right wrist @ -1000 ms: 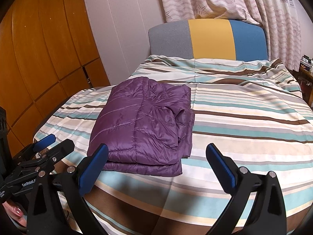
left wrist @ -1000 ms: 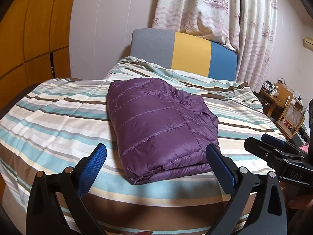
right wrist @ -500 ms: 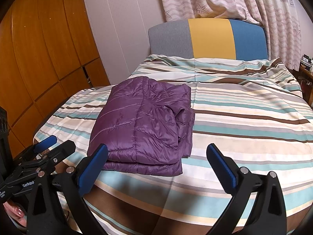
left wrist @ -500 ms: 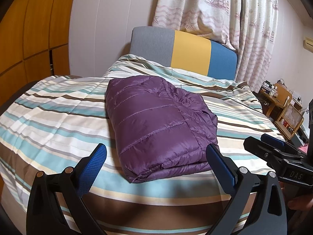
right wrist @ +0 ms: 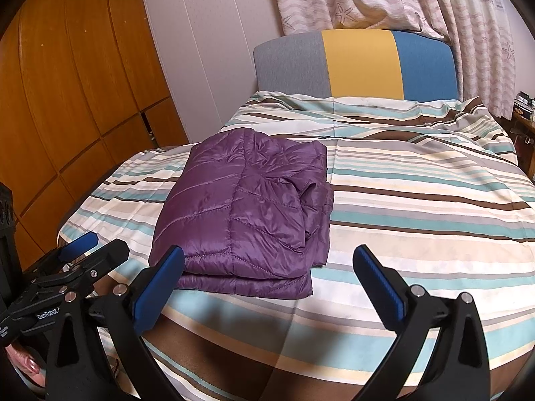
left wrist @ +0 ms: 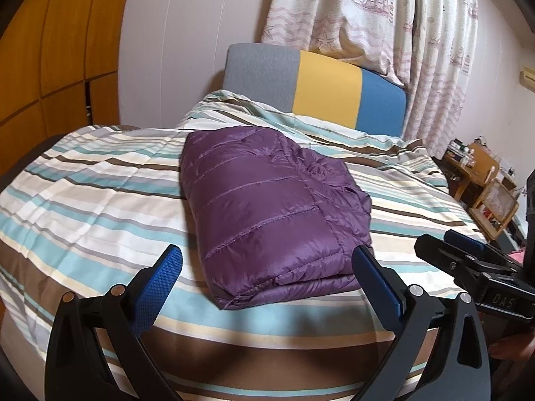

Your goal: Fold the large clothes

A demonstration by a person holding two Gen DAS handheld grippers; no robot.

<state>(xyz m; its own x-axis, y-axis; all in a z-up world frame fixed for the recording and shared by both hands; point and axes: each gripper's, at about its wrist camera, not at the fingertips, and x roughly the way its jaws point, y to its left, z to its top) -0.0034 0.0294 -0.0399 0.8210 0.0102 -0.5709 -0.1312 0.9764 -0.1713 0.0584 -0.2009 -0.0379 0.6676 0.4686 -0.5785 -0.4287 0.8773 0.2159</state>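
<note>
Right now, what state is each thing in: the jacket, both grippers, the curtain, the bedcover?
Purple jacket: folded into a compact stack, lying on the bed, untouched.
Left gripper: jaws open, empty, short of the jacket.
Right gripper: jaws open, empty, short of the jacket.
Striped bedcover: spread over the bed, rumpled near the headboard.
Curtain: drawn shut.

You have a purple quilted puffer jacket (left wrist: 267, 210) folded into a thick, compact rectangle, lying flat on the striped bed (left wrist: 83, 193). Its stacked layers show at the 6 o'clock edge, with looser rumpled folds along 3 o'clock.
</note>
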